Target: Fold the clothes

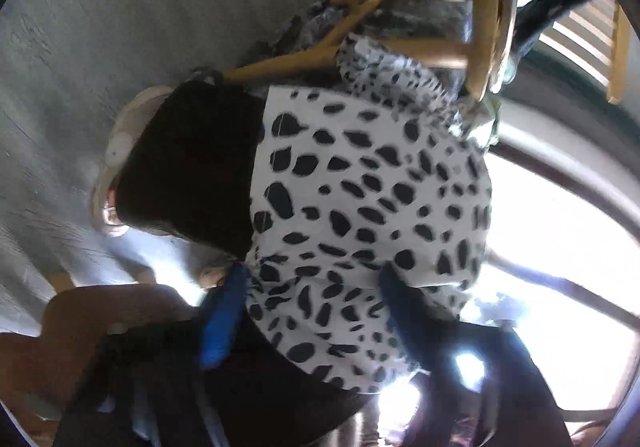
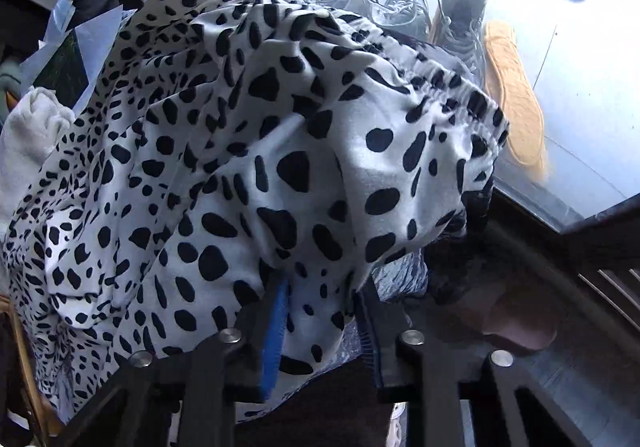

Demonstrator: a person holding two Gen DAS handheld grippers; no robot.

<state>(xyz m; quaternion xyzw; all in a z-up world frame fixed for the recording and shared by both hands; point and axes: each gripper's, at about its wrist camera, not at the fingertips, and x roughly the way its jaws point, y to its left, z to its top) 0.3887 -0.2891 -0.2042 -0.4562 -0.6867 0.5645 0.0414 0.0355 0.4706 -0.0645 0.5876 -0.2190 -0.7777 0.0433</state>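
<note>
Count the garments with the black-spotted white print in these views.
1. The spotted garment hangs between both grippers: the left gripper and the right gripper each have its fabric between their fingers. Other clothes nearby are plain; more could be hidden underneath.

Spotted garment [image 2: 248,167] draped between jaws; shoes [image 2: 460,19] on floor [image 2: 580,87] behind it.

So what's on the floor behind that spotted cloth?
Behind the spotted garment, shoes and an orange insole lie on the grey floor. Whatever is directly behind the fabric is covered.
</note>
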